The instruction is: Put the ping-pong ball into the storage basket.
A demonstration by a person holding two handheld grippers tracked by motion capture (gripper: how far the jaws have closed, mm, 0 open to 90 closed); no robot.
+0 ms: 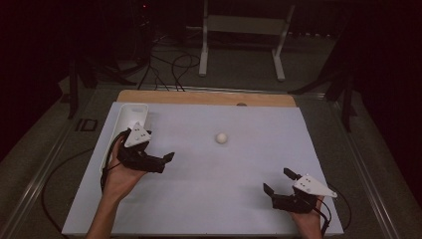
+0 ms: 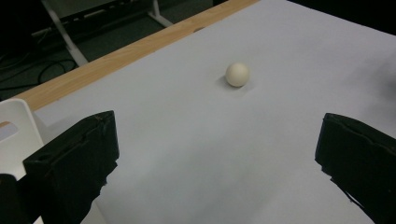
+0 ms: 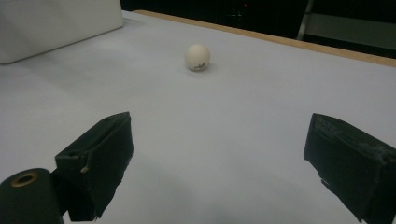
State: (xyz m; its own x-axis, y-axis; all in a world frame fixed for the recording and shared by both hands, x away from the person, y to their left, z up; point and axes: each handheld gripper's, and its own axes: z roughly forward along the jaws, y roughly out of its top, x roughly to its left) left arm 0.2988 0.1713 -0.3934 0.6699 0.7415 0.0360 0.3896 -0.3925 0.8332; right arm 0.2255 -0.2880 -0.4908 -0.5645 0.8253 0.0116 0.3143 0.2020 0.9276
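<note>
1. Ball: one small sphere, off-white, smooth and matte, with a faint dark mark low on the side that faces the right gripper view. It rests alone near the middle of the worktop, somewhat toward the far edge, touching nothing. Being round, it has no long axis and offers the same grip from any side; it looks light and apt to roll.

2. Left gripper: black body with a grey three-cornered plate on top, held near the left edge of the worktop. Its jaws stand wide apart and hold nothing. In the left gripper view the ball lies ahead of the jaws and a little right of centre, well apart from them.

3. Right gripper: same build, held near the near right corner. Its jaws are likewise spread wide and empty. The ball lies ahead and slightly left of centre between them, well apart.

4. Deciding relation: the ball sits between the two grippers, farther from the person than either. By the high view the left gripper appears the nearer, so a reach from that side looks the shorter.

5. Tray: white, oblong, rigid plastic with rounded corners, lying along the left edge toward the far corner, just beside the left gripper.

6. Worktop: flat, covered by a pale matte sheet; a bare wooden strip shows along the far edge.
</note>
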